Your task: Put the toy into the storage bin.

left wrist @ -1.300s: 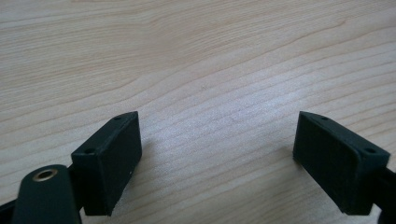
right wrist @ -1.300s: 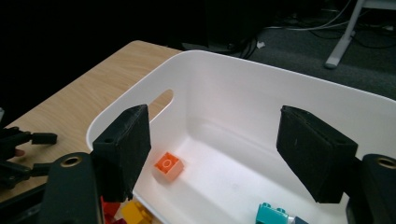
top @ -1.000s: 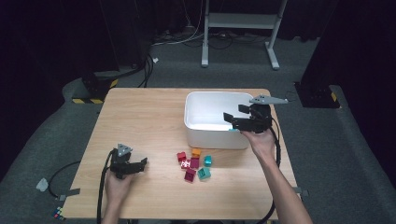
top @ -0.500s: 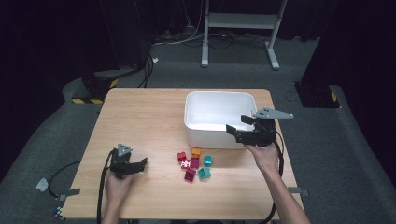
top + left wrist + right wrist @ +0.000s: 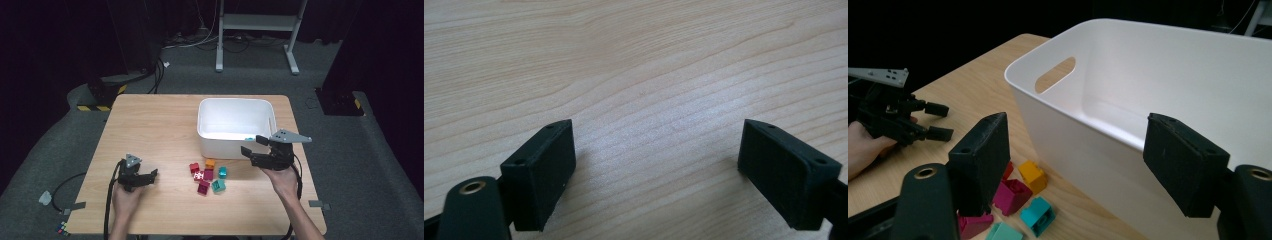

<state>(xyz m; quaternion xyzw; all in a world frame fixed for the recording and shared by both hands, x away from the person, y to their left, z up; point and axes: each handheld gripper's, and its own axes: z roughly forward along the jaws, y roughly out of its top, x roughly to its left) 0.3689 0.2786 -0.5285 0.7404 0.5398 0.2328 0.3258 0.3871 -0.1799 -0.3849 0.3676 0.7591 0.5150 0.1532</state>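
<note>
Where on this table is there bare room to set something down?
The wood is bare left of the white bin, from the far edge toward the left gripper, and along the near edge between both hands. It is crowded at the blocks before the bin, beside the right gripper.

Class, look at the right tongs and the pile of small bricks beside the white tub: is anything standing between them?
Nothing visible does. The right tongs hang open by the white tub's near wall, with bare table between them and the bricks. The tub stands just beside that path.
</note>
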